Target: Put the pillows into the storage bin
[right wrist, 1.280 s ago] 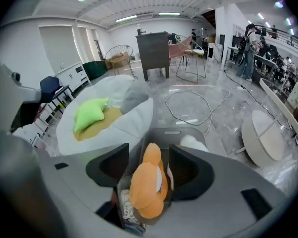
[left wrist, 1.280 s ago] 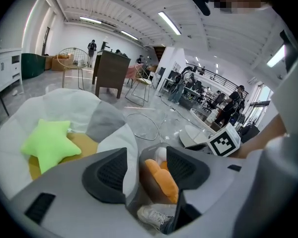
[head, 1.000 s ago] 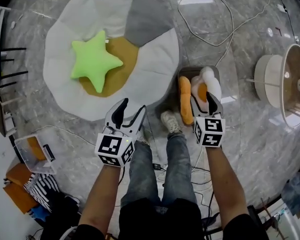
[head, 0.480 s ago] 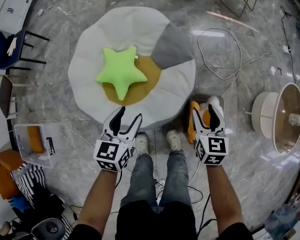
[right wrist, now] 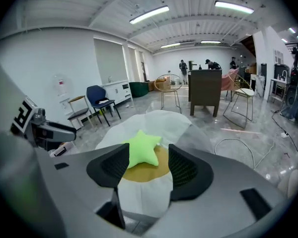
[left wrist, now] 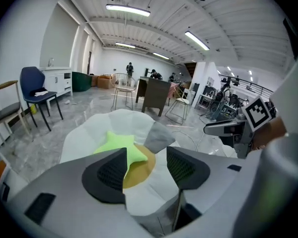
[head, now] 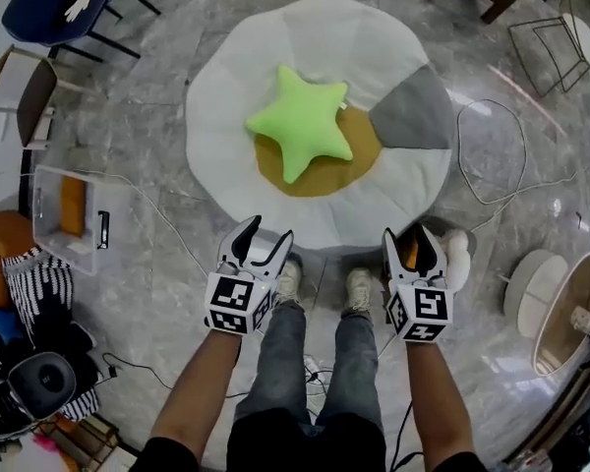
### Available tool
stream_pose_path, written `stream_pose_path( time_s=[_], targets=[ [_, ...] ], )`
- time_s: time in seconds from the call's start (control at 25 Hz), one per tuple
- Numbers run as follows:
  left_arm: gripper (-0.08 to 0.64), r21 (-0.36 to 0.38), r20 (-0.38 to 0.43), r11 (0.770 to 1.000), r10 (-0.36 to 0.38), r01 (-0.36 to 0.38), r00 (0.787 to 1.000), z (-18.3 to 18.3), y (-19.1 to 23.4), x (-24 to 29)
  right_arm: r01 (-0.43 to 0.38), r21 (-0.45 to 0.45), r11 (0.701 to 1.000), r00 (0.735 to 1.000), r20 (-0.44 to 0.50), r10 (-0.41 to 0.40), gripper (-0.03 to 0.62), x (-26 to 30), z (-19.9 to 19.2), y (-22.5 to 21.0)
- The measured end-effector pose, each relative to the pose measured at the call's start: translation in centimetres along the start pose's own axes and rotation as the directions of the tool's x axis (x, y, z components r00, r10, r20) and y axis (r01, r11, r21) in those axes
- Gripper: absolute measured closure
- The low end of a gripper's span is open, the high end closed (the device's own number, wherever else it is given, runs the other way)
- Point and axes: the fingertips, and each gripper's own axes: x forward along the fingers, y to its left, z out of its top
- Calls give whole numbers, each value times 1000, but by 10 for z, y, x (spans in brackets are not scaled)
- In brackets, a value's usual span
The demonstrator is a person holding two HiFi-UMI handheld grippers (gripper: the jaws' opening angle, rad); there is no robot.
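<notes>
A lime-green star pillow [head: 300, 133] lies on the mustard centre of a round white floor cushion [head: 236, 87]. It also shows ahead between the jaws in the left gripper view [left wrist: 120, 148] and the right gripper view [right wrist: 143, 150]. My left gripper [head: 265, 234] hangs open and empty over the cushion's near edge. My right gripper [head: 410, 239] is open and empty too, above a dark storage bin [head: 469, 236] that it mostly hides. A white pillow [head: 459, 259] and a bit of an orange pillow [head: 410, 254] show in the bin.
A clear plastic box [head: 69, 214] with an orange item stands on the marble floor at left. Chairs [head: 49, 8] are at the upper left. A white cable [head: 501, 155] loops at right, near a round white lamp [head: 536, 288]. My feet [head: 359, 285] stand by the cushion's edge.
The view has swung so the cushion and star pillow sit nearer the centre. Both grippers have come closer to the cushion's edge, and the bin is now largely hidden behind the right gripper.
</notes>
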Motion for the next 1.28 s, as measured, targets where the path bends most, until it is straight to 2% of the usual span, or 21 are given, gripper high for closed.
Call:
stream_pose_path(
  time_s=[0.16,0.4,0.6,1.04,1.28],
  targets=[
    [290,-21,-47,999,32,-33,998,-24,28,24,-38,-36,999,999,-23,37,328,23,-1,17],
    [247,-41,-135,999,25,-31,991,-53,56,90,-14,-7,1000,1000,-23,14,328,38,-2,-3],
    [224,24,-195,1000,11,-6,981,-69,73,142,14,32,999,1000,-28,-13,328,60,-22,-20],
    [162,0,-341,996,87,-93,936,-156,118,260,-8,25,1000,999,40,7,328,117,-50,-85],
    [129,13,-383,985,162,-169,910,-187,140,302,11,78,997,998,58,-15,328,124,-68,-116]
  ],
)
